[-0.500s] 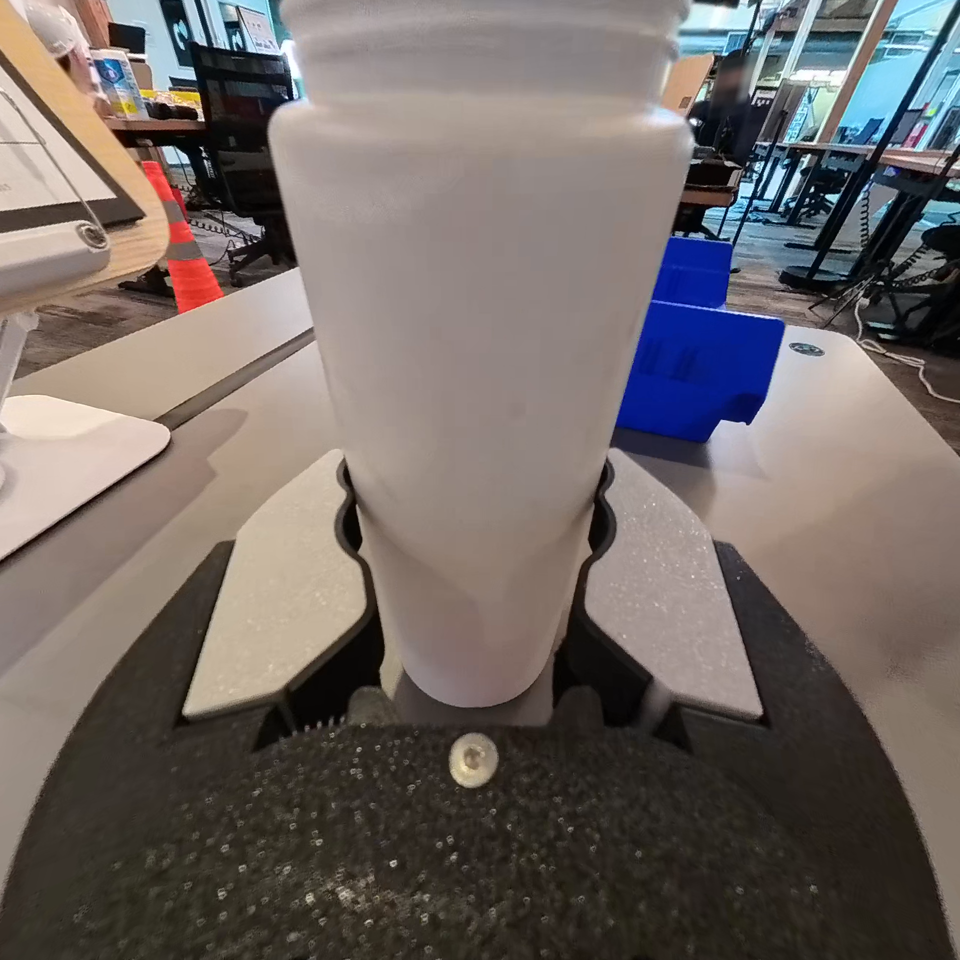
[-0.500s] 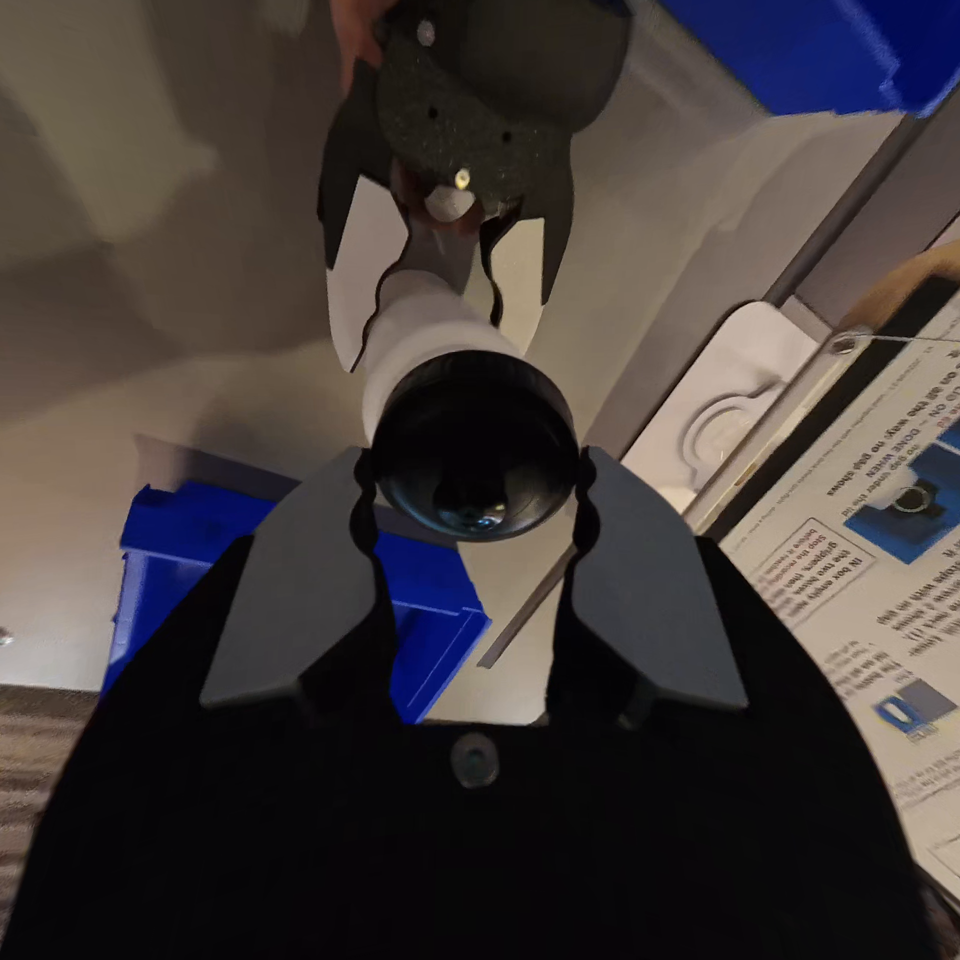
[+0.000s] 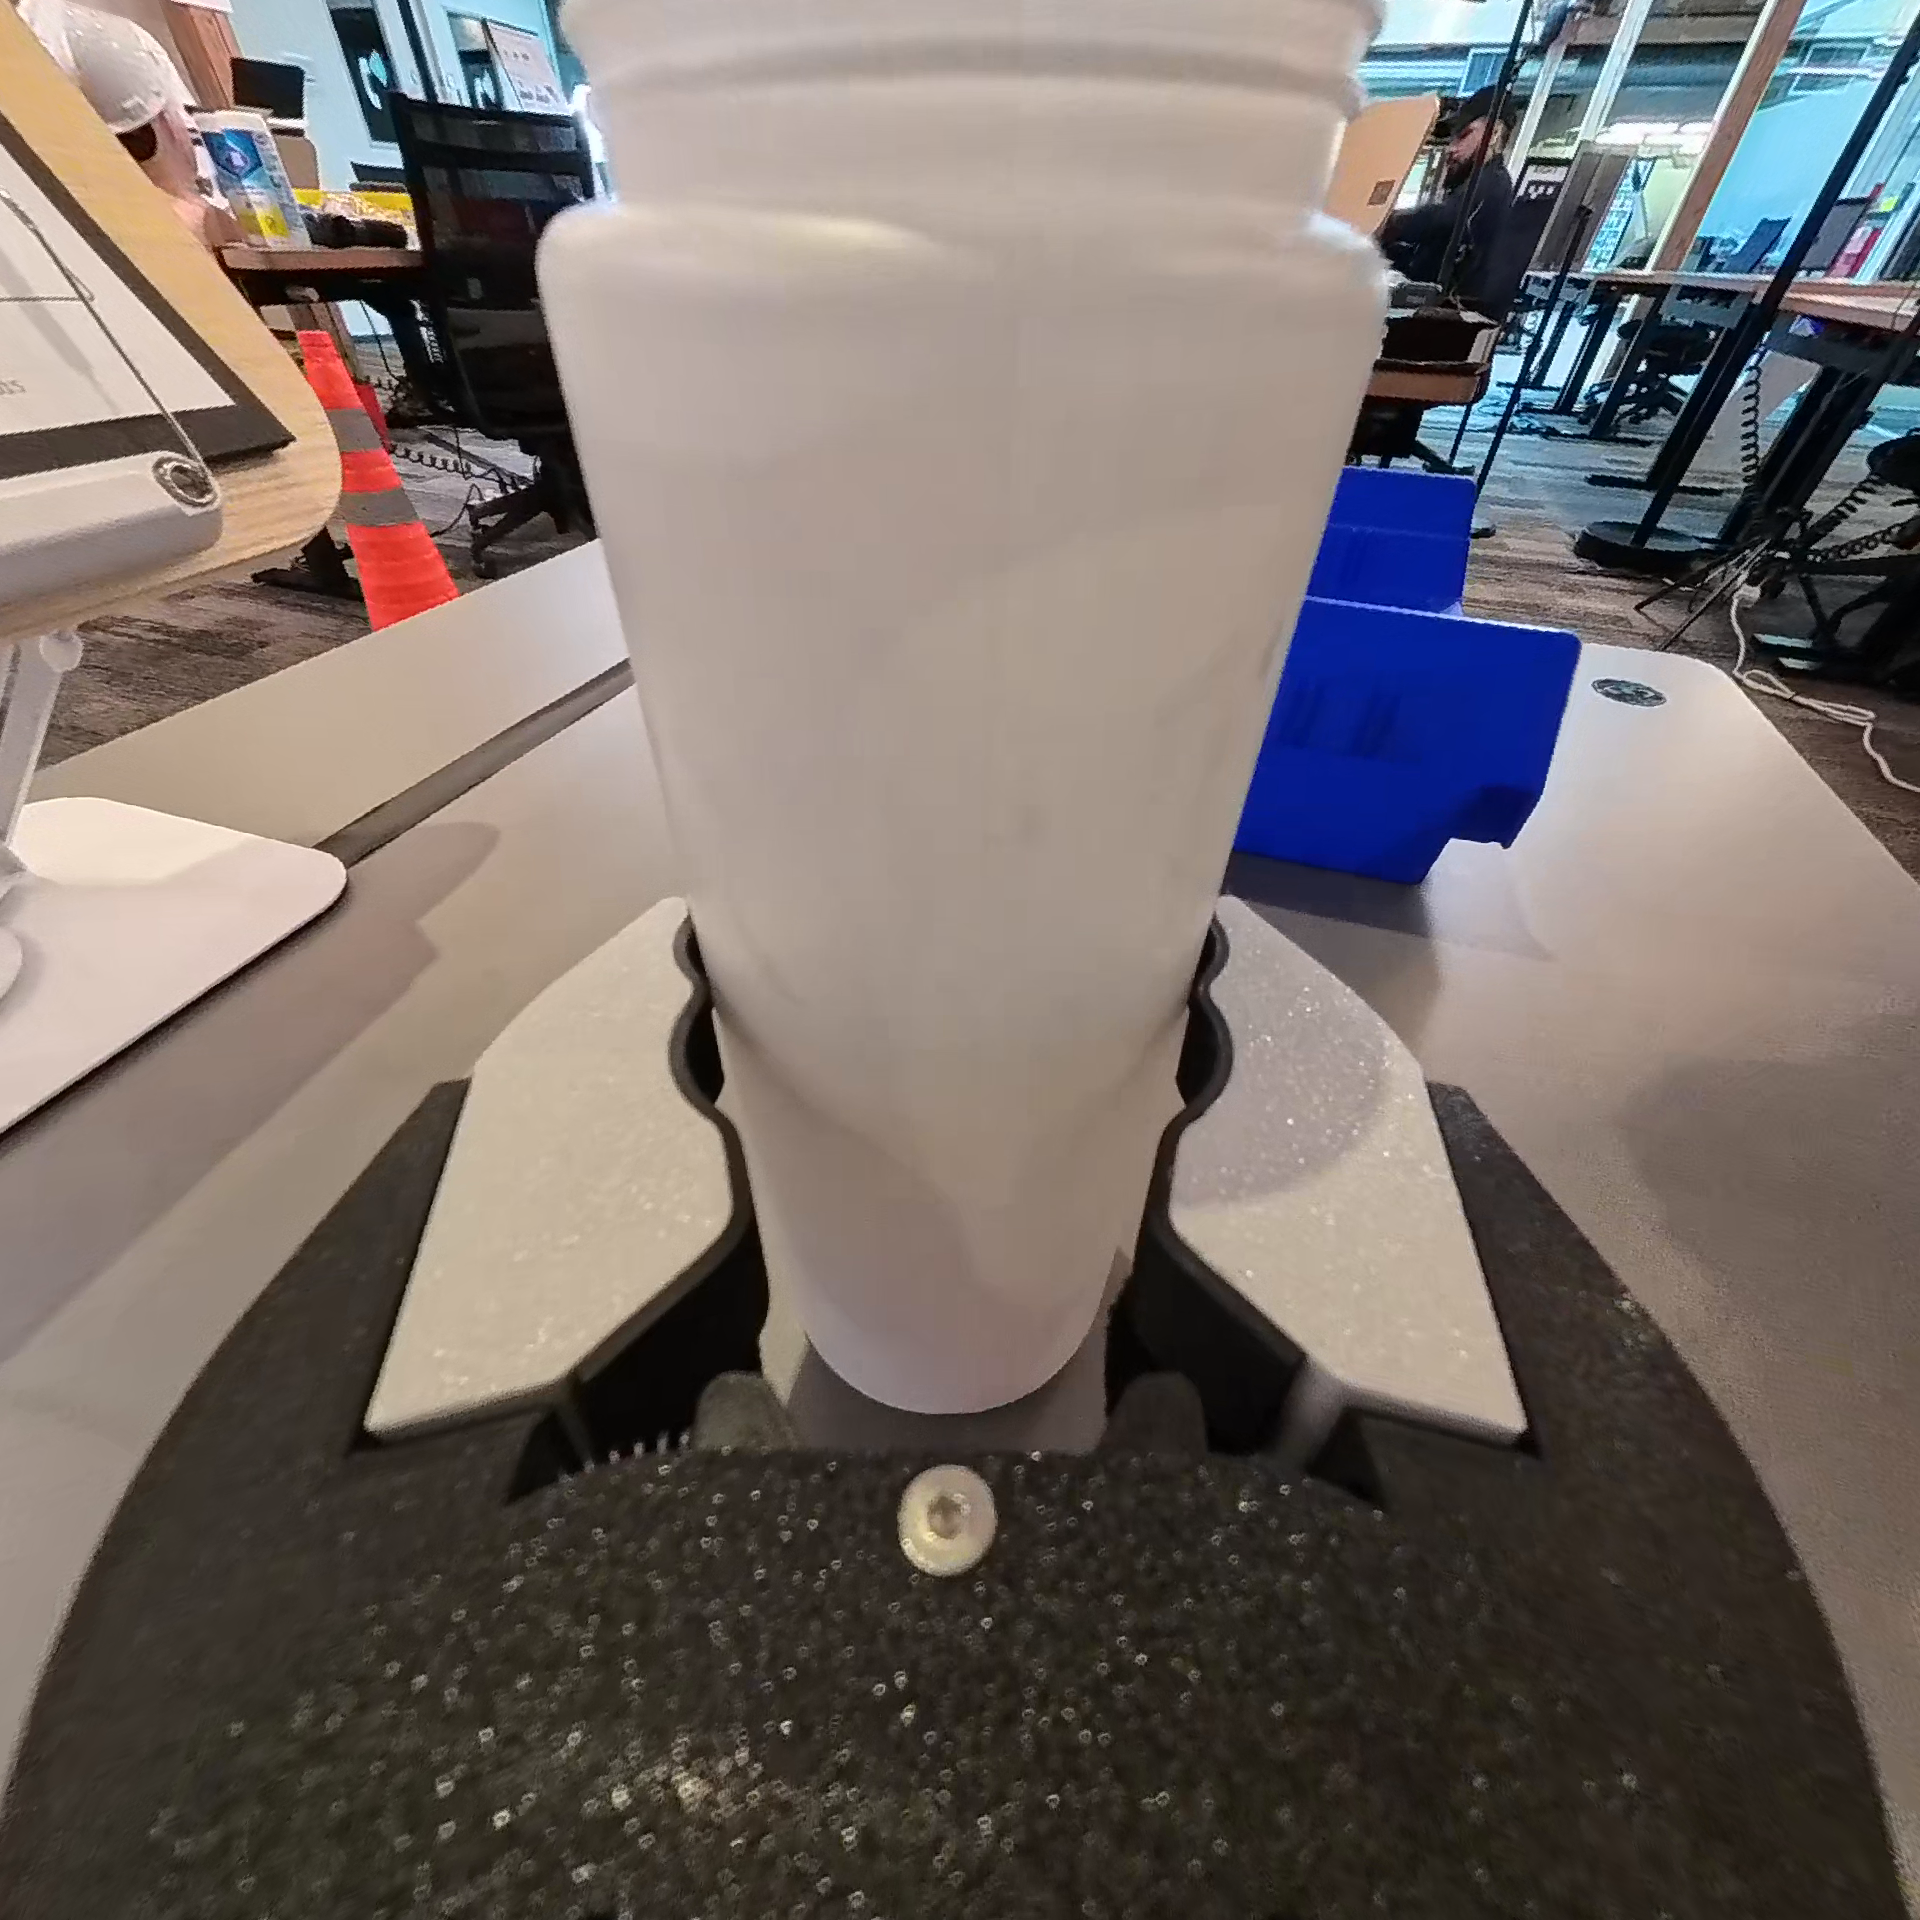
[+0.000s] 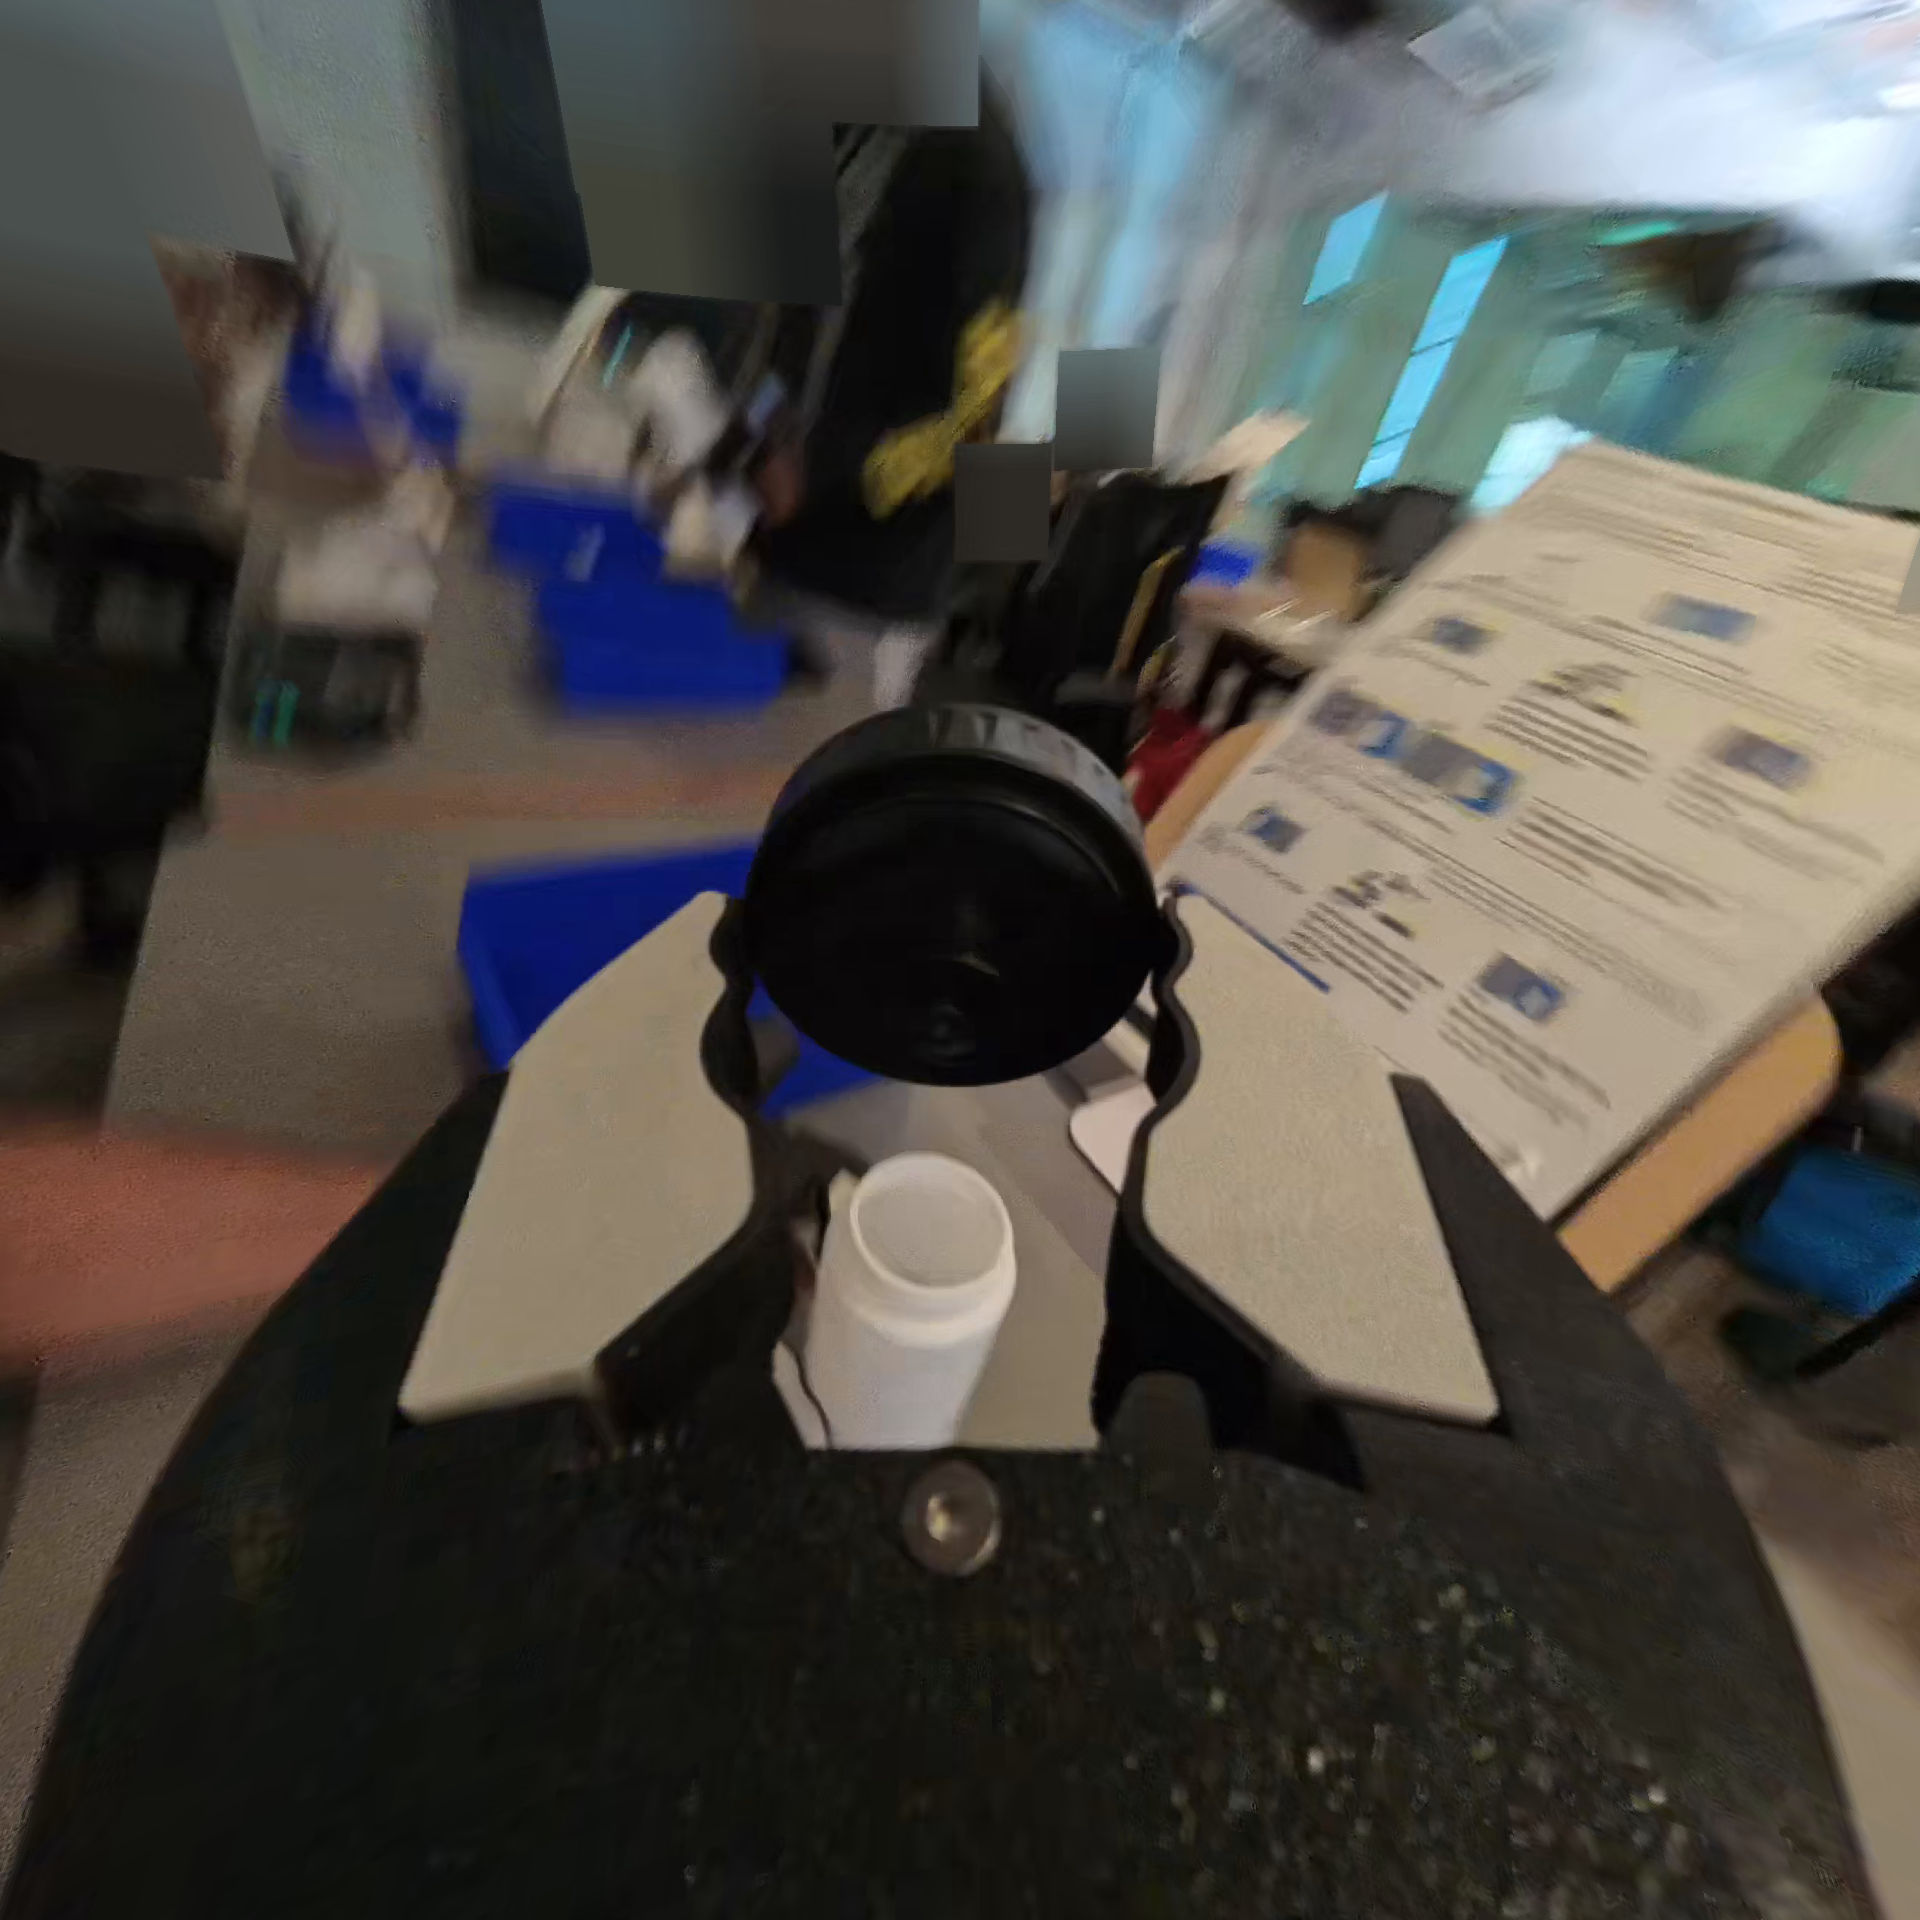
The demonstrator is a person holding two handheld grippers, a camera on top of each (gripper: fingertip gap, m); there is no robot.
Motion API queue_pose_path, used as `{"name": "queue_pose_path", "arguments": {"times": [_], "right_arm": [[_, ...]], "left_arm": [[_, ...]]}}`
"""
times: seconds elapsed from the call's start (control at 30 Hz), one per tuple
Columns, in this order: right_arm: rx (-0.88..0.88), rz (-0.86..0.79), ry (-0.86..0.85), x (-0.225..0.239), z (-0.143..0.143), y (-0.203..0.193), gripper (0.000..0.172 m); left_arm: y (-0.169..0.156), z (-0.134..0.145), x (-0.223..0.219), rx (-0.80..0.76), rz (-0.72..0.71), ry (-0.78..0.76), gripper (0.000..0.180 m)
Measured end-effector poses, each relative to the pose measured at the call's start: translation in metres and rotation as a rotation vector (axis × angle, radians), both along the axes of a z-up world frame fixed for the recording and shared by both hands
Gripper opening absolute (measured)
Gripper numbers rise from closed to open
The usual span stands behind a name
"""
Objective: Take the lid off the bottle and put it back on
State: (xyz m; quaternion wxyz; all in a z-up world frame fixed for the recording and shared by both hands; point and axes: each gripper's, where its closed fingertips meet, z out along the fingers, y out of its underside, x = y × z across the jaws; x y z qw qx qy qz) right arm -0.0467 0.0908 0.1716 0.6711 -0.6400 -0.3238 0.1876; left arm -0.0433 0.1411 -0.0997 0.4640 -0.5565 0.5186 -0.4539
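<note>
My left gripper (image 3: 951, 997) is shut on the white bottle (image 3: 956, 582), which stands upright on the grey table (image 3: 1662, 1039); both pads press its lower body. Its threaded neck reaches the top edge of the left wrist view. My right gripper (image 4: 948, 935) is shut on the black lid (image 4: 951, 904), with both fingertips against its rim. The lid is off the bottle and held above it. In the right wrist view the open-mouthed bottle (image 4: 914, 1299) shows below, between my fingers.
A blue bin (image 3: 1403, 707) stands on the table behind the bottle to the right. A white stand base (image 3: 135, 935) with a tilted instruction board (image 4: 1558, 790) is on the left. An orange cone (image 3: 384, 499) and desks lie beyond the table.
The right gripper has lifted the black lid off the bottle and swung upward, the view blurring. The left gripper and bottle have stayed in place.
</note>
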Motion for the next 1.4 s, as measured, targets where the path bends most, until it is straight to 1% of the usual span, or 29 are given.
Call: {"name": "queue_pose_path", "arguments": {"times": [0.03,0.07,0.1,0.13,0.23,0.27,0.33,0.43,0.47,0.57,0.6,0.63,0.7,0.77,0.83,0.9,0.93,0.97,1.0,1.03,1.1,1.17,1.2,1.23,1.27,1.3,1.33,1.4], "right_arm": [[-0.007,-0.073,0.155,0.019,0.0,0.0,0.074],[-0.016,-0.126,0.266,0.037,-0.004,-0.002,0.074],[-0.033,-0.189,0.338,0.054,-0.012,-0.002,0.074],[-0.057,-0.268,0.358,0.073,-0.023,-0.002,0.074],[-0.115,-0.567,0.332,0.141,-0.056,-0.003,0.074],[-0.145,-0.633,0.329,0.162,-0.068,-0.002,0.074],[-0.285,-0.724,0.303,0.197,-0.104,0.006,0.074],[-0.572,-0.773,0.238,0.229,-0.174,0.027,0.074],[-0.678,-0.803,0.198,0.239,-0.202,0.035,0.074],[-1.043,-0.787,0.048,0.245,-0.281,0.048,0.075],[-1.13,-0.788,-0.023,0.247,-0.301,0.05,0.075],[-1.179,-0.802,-0.092,0.251,-0.318,0.052,0.075],[-1.249,-0.821,-0.196,0.258,-0.341,0.055,0.075],[-1.29,-0.803,-0.237,0.257,-0.354,0.058,0.075],[-1.31,-0.767,-0.22,0.252,-0.363,0.062,0.075],[-1.274,-0.754,-0.197,0.251,-0.363,0.067,0.075],[-1.236,-0.748,-0.186,0.252,-0.358,0.069,0.074],[-1.17,-0.757,-0.165,0.254,-0.346,0.071,0.074],[-1.079,-0.767,-0.122,0.256,-0.327,0.073,0.07],[-0.95,-0.75,-0.054,0.254,-0.3,0.076,0.066],[-0.605,-0.655,0.106,0.238,-0.227,0.072,0.069],[-0.272,-0.525,0.22,0.214,-0.163,0.049,0.072],[-0.103,-0.482,0.266,0.203,-0.135,0.035,0.075],[0.032,-0.447,0.274,0.194,-0.113,0.023,0.079],[0.083,-0.43,0.262,0.187,-0.102,0.012,0.074],[0.093,-0.417,0.24,0.18,-0.097,0.005,0.07],[0.082,-0.397,0.224,0.172,-0.095,0.0,0.07],[0.001,-0.337,0.183,0.153,-0.103,-0.003,0.07]], "left_arm": [[-0.001,0.0,0.0,0.003,0.0,0.001,0.087],[-0.001,0.0,0.0,0.004,-0.001,0.003,0.087],[-0.001,0.0,0.0,0.004,0.0,0.004,0.087],[-0.001,0.0,0.0,0.004,0.001,0.004,0.087],[-0.001,0.0,0.0,-0.002,0.0,0.0,0.087],[0.0,0.0,0.001,-0.004,0.0,0.0,0.087],[0.0,0.0,0.001,-0.006,-0.001,-0.001,0.087],[0.0,0.0,0.001,-0.007,-0.001,-0.002,0.087],[0.0,0.0,0.001,-0.008,-0.001,-0.003,0.087],[0.0,0.0,0.001,-0.008,-0.001,-0.003,0.087],[0.0,0.0,0.001,-0.007,-0.001,-0.002,0.087],[-0.001,0.0,0.001,-0.005,-0.001,-0.001,0.087],[-0.002,0.0,0.0,0.003,0.001,0.003,0.087],[-0.003,0.0,0.0,0.006,0.001,0.007,0.087],[-0.003,0.0,0.0,0.006,0.0,0.008,0.087],[-0.002,0.0,0.0,0.0,0.0,0.004,0.087],[-0.002,-0.001,0.0,0.0,-0.001,0.003,0.087],[-0.002,-0.001,0.0,0.0,-0.001,0.004,0.087],[-0.002,0.0,0.0,-0.002,-0.002,0.003,0.087],[-0.002,0.0,0.0,-0.005,-0.003,0.002,0.087],[-0.002,0.0,0.001,-0.01,-0.006,0.001,0.086],[-0.002,0.0,0.001,-0.011,-0.012,-0.001,0.087],[-0.002,0.0,0.002,-0.009,-0.018,-0.001,0.087],[-0.004,0.0,0.002,-0.003,-0.026,-0.001,0.087],[-0.006,0.0,0.002,0.006,-0.036,-0.001,0.087],[-0.009,0.0,0.002,0.014,-0.046,0.0,0.087],[-0.011,0.0,0.002,0.017,-0.058,0.001,0.087],[-0.017,-0.001,0.003,0.023,-0.076,0.008,0.087]]}}
